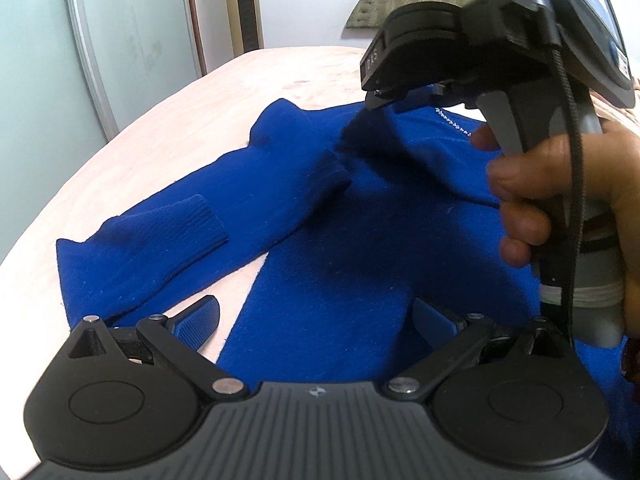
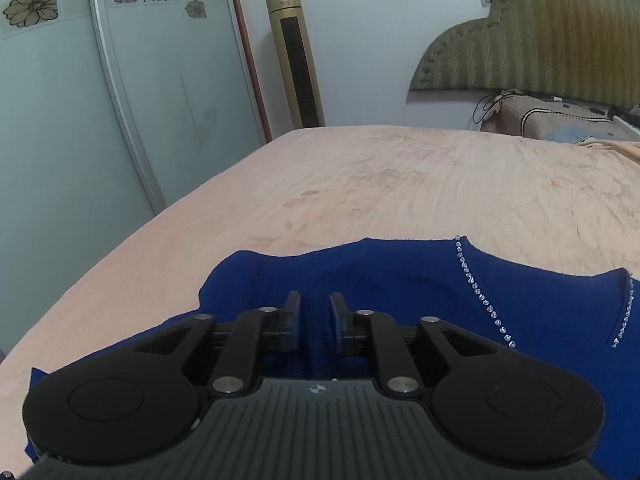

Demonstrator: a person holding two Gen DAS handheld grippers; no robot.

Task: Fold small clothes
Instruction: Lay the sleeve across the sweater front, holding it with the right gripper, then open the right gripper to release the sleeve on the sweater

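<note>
A bright blue knitted sweater (image 1: 360, 240) is lying spread on a pale peach bed cover (image 2: 360, 184). One ribbed-cuffed sleeve (image 1: 192, 232) is lying folded across toward the body of the garment. A line of small clear beads (image 2: 480, 300) is running along the neckline, seen in the right wrist view.

The left gripper (image 1: 316, 320) is hovering above the lower part of the sweater with its jaws standing wide apart, nothing between them; its blue-padded fingers (image 1: 198, 322) are sitting over the sleeve edge on one side and the body fabric on the other.

The right gripper (image 2: 314, 320) is pointing down at the shoulder area of the sweater. Its jaws are standing at a narrow gap, with blue fabric showing in the gap; whether the pads are pressing on that fabric cannot be determined. In the left wrist view the same tool is appearing above the garment, gripped by a person's right hand (image 1: 560, 184).

Behind the bed, a gold tower fan (image 2: 296, 56) is standing against the wall beside a frosted sliding door with flower prints (image 2: 120, 80). An olive padded headboard (image 2: 540, 40) is showing at the right.
</note>
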